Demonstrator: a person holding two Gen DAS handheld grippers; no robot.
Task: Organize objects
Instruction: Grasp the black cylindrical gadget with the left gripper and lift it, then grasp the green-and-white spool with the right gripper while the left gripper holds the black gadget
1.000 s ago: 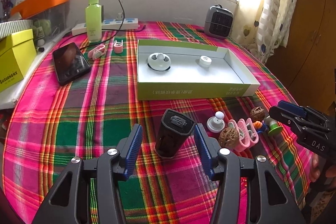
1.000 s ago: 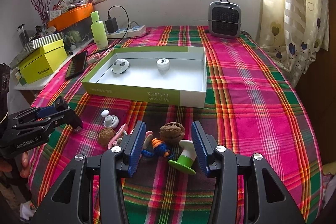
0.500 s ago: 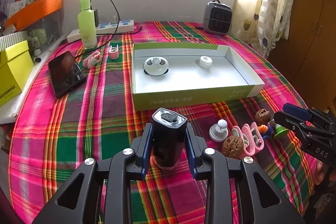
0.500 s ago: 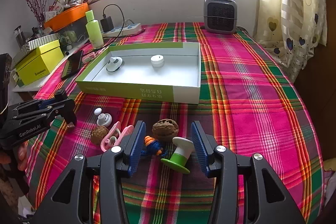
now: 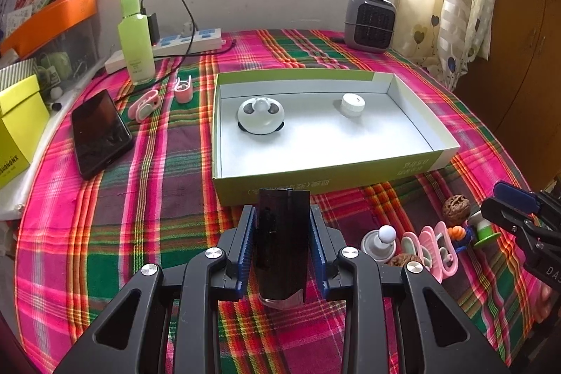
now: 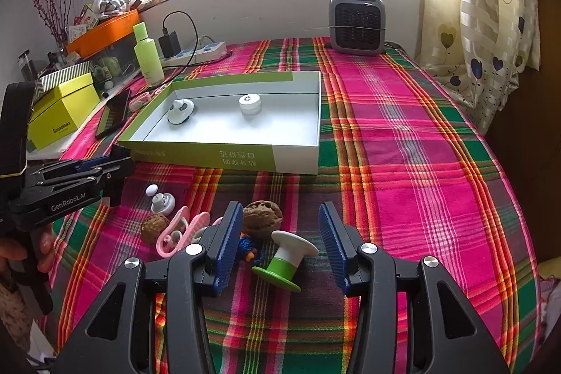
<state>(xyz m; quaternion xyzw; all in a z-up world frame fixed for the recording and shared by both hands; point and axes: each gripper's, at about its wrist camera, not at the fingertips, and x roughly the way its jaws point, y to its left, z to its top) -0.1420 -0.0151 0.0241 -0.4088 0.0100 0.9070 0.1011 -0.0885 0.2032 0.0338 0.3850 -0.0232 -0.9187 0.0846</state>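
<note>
The left gripper (image 5: 283, 239) has its fingers (image 5: 245, 244) clamped on the upright black cylinder (image 5: 283, 246), just before the green box (image 5: 326, 179) near the tabletop's front edge. The right gripper (image 6: 280, 244), angled downward, stands half open around a green-and-white spool (image 6: 285, 260) without touching it.

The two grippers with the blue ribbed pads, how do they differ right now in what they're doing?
The left gripper is shut on the upright black cylindrical device; the right gripper stands open, gripping nothing. The left holds its item near the green-sided cardboard box; the right straddles a green-and-white spool-shaped toy lying tipped on the plaid tablecloth. Both point down at the table.
</note>
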